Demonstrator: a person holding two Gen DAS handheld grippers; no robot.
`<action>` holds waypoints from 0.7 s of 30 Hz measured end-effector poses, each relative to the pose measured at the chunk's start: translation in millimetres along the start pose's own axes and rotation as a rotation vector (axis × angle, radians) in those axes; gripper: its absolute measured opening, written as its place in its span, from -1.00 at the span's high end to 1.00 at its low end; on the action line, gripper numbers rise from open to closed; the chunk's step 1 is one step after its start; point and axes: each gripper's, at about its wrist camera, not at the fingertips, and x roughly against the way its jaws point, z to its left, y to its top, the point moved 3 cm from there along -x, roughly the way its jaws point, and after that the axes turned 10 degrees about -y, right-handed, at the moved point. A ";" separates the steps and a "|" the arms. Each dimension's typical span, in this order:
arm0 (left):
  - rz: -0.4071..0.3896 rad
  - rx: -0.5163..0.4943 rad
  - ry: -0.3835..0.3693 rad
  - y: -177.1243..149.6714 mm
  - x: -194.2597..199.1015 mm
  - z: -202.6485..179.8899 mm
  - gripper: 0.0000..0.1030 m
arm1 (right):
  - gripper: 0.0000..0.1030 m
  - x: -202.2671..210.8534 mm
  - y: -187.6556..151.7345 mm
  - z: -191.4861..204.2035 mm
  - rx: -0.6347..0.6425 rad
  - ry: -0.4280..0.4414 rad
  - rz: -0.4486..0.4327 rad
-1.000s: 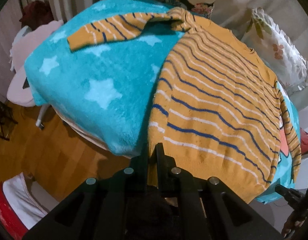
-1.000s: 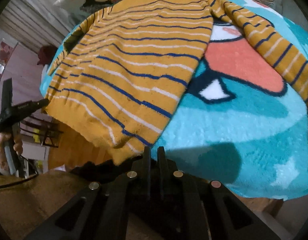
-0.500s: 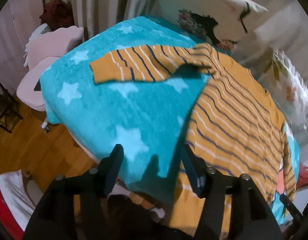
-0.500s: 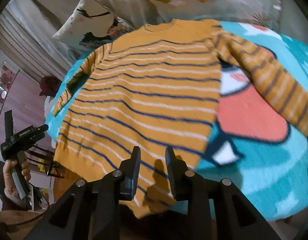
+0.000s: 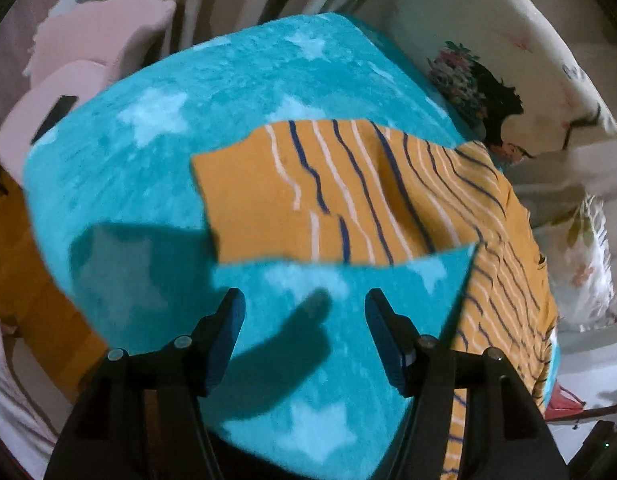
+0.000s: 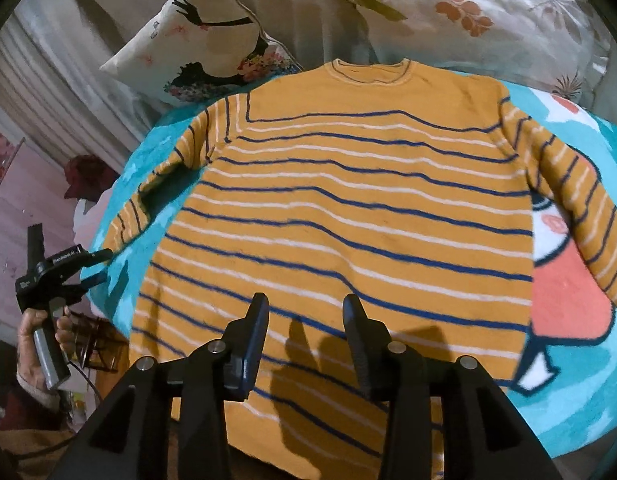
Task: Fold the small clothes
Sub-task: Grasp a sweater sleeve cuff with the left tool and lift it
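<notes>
Small white lettering on the left tool (image 6: 90, 266) is too blurred to read, perhaps a brand.

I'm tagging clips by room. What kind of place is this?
Most likely a bedroom: a fleecy turquoise blanket covers what looks like a bed, printed pillows lean behind it, and a striped sweater lies spread out.

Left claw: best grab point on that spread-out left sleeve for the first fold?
Take the sleeve at its cuff end, coming in low from the bed's outer edge. The cuff lies flat on the blanket with a free edge facing the open left claw, so one finger can probably slide under it. The shoulder end merges into the sweater body and offers no edge.
</notes>
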 end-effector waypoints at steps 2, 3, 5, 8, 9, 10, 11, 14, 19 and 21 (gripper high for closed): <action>0.025 0.009 -0.015 10.6 -9.7 4.8 -0.19 | 0.18 -4.8 8.8 12.3 -0.016 -0.011 -0.002; 0.019 0.004 -0.030 15.5 -11.1 4.5 -0.20 | 0.18 -6.4 13.6 17.5 -0.021 -0.014 -0.001; 0.028 -0.023 -0.043 25.2 -15.2 1.9 -0.20 | 0.18 -9.8 21.7 29.5 -0.025 -0.022 -0.005; 0.028 -0.031 -0.065 36.2 -19.3 2.8 -0.01 | 0.18 -13.0 33.9 47.3 -0.025 -0.041 -0.015; 0.031 -0.039 -0.061 39.8 -20.7 3.1 0.63 | 0.18 -14.6 38.3 54.2 -0.026 -0.050 -0.019; 0.048 -0.048 -0.058 43.5 -23.4 4.5 0.86 | 0.17 -15.5 41.2 58.0 -0.031 -0.053 -0.021; 0.062 -0.041 -0.060 47.6 -25.2 8.0 0.84 | 0.18 -17.0 43.9 62.7 -0.035 -0.056 -0.022; 0.020 -0.032 -0.045 68.4 -16.2 20.2 0.85 | 0.18 -20.3 49.2 75.9 -0.032 -0.075 -0.027; -0.069 -0.031 -0.001 124.5 8.3 39.8 0.85 | 0.18 -28.8 51.4 89.6 -0.031 -0.101 -0.016; -0.110 -0.042 0.021 149.4 18.3 43.4 0.85 | 0.18 -31.6 51.1 89.9 -0.044 -0.101 -0.010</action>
